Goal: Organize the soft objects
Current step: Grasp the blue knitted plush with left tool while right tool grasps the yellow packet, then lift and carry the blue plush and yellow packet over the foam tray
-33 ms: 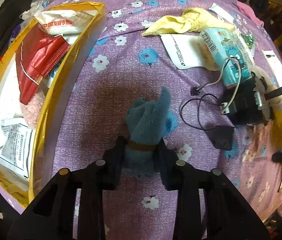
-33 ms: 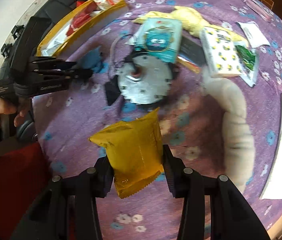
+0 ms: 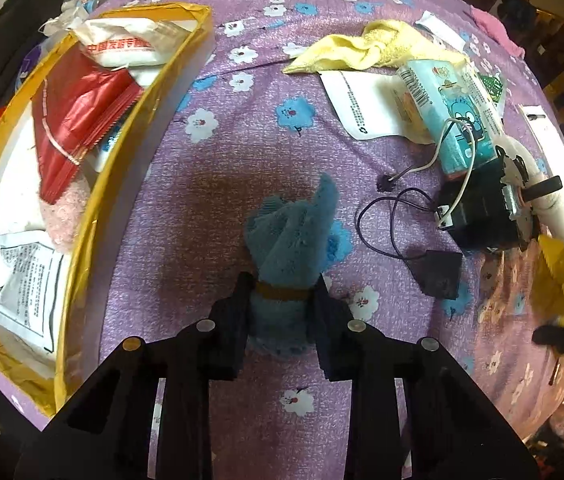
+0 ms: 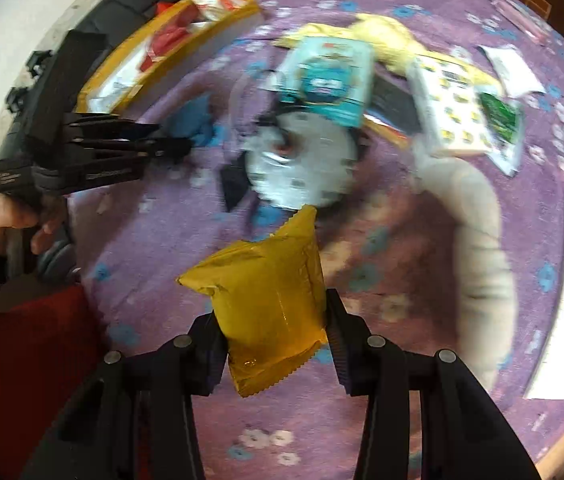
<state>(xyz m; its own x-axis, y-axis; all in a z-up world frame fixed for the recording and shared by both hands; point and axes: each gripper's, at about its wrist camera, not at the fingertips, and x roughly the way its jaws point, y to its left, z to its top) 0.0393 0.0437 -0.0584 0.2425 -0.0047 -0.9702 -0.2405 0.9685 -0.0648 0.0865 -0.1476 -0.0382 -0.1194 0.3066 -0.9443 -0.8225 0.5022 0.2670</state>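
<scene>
Left wrist view: your left tool (image 3: pixel 282 312) is closing on the blue plush cloth (image 3: pixel 294 236), which lies on the purple flowered bench (image 3: pixel 242 152) just right of the yellow-rimmed box (image 3: pixel 130 160). The black pads sit on either side of the cloth's banded waist, where a brown band (image 3: pixel 282 291) gathers the pile into a narrow neck. Judge this piece light, limp and compressible; it will sag on both sides of the hold and cannot be broken. The banded neck is the sound place to take it, since the bunched fabric gives the pads something firm to bite. Loose pile above the band would slide and stretch.

Right wrist view: your right tool (image 4: pixel 276 332) holds the yellow foil pouch (image 4: pixel 266 304) at a medium gap, pads against its two side edges, clear of the bench. Judge the pouch light, puffed and slick; the film may creep under a weak hold, and a hard squeeze could burst a seam. Holding it across the lower body, as shown, seems adequate. This view is motion-blurred, so finer contact cannot be told.

The box already carries red and white packets, and likely receives both pieces.
</scene>
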